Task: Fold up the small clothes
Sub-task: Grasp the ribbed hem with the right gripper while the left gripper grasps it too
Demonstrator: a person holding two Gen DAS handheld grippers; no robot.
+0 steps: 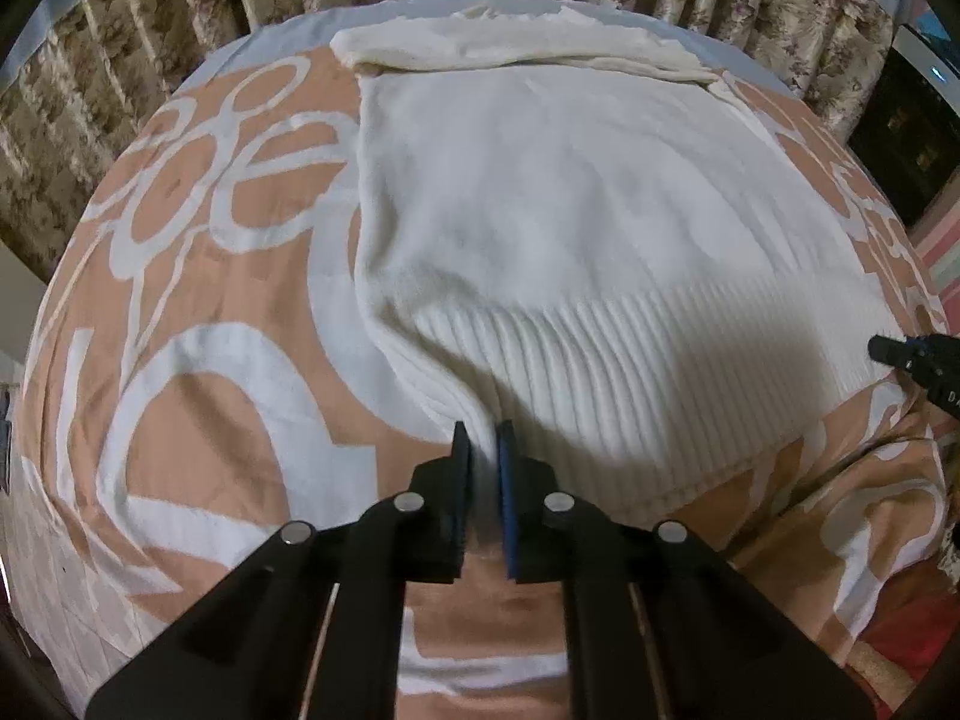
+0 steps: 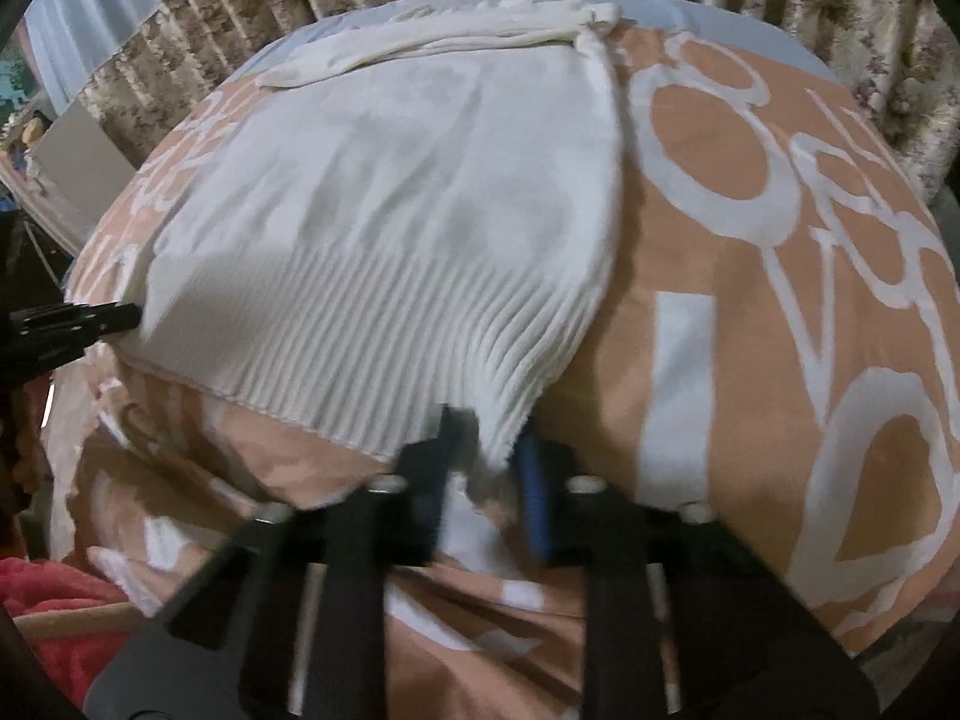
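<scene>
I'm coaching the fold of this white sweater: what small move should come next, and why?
Probably lift both hem corners together and carry them toward the far sleeves. The left hand-held gripper and right hand-held gripper each pinch the ribbed hem of the sweater, which lies flat on the bedspread.

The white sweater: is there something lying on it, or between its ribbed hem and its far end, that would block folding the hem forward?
Nothing visible blocks it. Both claws, left claw and right claw, pinch the hem corners of the white sweater. Only its own folded sleeves lie across the far end, on the bedspread.
</scene>
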